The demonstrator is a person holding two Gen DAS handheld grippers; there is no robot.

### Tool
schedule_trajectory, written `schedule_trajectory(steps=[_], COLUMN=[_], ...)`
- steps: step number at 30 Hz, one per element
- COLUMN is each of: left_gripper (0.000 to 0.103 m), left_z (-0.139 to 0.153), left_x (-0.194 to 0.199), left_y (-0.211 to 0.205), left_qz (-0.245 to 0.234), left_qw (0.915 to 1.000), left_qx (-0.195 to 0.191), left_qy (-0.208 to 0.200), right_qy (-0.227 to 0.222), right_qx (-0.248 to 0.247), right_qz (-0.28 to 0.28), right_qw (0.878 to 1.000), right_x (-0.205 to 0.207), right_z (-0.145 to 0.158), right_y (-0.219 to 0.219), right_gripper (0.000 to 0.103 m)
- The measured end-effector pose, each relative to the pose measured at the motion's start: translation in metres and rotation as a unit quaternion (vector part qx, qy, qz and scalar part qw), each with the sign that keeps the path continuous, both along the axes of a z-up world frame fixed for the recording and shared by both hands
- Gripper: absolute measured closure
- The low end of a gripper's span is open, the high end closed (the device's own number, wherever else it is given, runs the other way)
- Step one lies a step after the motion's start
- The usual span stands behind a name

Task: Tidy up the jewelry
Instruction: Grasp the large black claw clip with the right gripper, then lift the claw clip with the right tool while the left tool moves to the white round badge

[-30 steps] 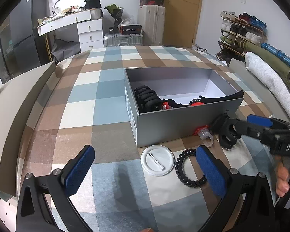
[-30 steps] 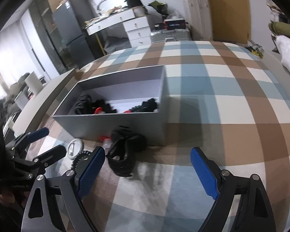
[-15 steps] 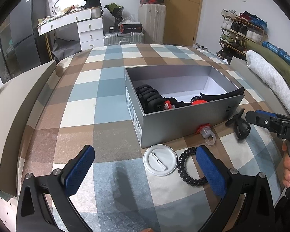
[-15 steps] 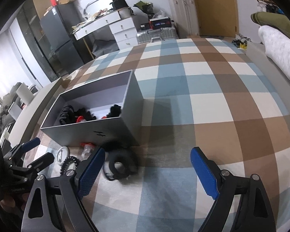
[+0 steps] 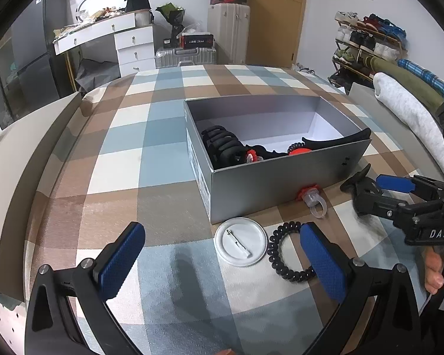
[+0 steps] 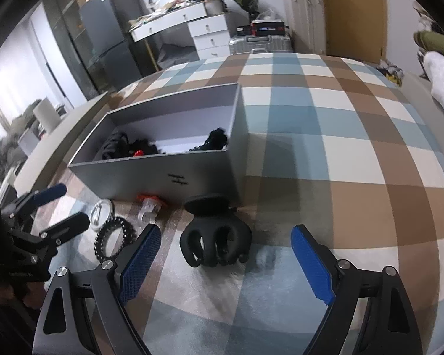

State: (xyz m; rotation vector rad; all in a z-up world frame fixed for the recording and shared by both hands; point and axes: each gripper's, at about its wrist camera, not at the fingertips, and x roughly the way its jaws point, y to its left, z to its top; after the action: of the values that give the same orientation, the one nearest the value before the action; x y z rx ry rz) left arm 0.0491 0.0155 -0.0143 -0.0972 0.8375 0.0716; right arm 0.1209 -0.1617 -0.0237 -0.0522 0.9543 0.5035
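A black claw clip [image 6: 216, 238] lies on the checked bedspread just in front of the grey box [image 6: 162, 174]. My right gripper [image 6: 226, 264] is open; its blue pads stand either side of the clip and do not touch it. In the left wrist view the clip [image 5: 356, 182] shows at the right gripper's [image 5: 368, 193] tips. My left gripper [image 5: 222, 261] is open and empty. Ahead of it lie a white round badge [image 5: 240, 245], a black coil bracelet [image 5: 287, 251] and a clear ring with a red top [image 5: 312, 198]. The box holds black clips and red pieces.
The box [image 5: 278, 177] stands in the middle of the bed, its near wall close behind the loose pieces. A rolled grey blanket [image 5: 405, 109] lies along the right side. A hand [image 5: 435, 269] grips the right tool's handle. Drawers and suitcases stand beyond the bed.
My right gripper drew back, then came in closer to the black claw clip, which now sits centred between its fingers instead of by the left one. The left gripper has not moved.
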Motion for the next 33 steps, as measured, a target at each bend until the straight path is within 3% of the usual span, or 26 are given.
schedule_trajectory(steps=[10, 15, 18, 25, 33], left_gripper=[0.001, 0.001, 0.001, 0.001, 0.001], left_z=[-0.001, -0.001, -0.001, -0.002, -0.01], left_x=[-0.001, -0.001, -0.001, 0.0, 0.005], left_y=[-0.002, -0.003, -0.004, 0.0, 0.011], left_qz=[-0.005, -0.006, -0.007, 0.004, 0.042], left_qw=[1.0, 1.0, 1.0, 0.9999, 0.9982], left_qx=[0.001, 0.001, 0.001, 0.004, 0.03], left_qy=[0.003, 0.004, 0.005, 0.01, 0.032], right_qy=[-0.005, -0.011, -0.017, -0.075, -0.078], right_qx=[-0.028, -0.038, -0.034, 0.003, 0.016], right_qz=[0.015, 0.02, 0.027, 0.043, 0.031], right_qw=[0.999, 0.999, 0.999, 0.996, 0.996], right_x=[-0.004, -0.006, -0.009, -0.024, -0.019], right_z=[-0.007, -0.006, -0.004, 0.023, 0.029], right_y=[0.009, 0.011, 0.012, 0.011, 0.007], right_gripper=[0.035, 0.055, 0.055, 0.055, 0.055])
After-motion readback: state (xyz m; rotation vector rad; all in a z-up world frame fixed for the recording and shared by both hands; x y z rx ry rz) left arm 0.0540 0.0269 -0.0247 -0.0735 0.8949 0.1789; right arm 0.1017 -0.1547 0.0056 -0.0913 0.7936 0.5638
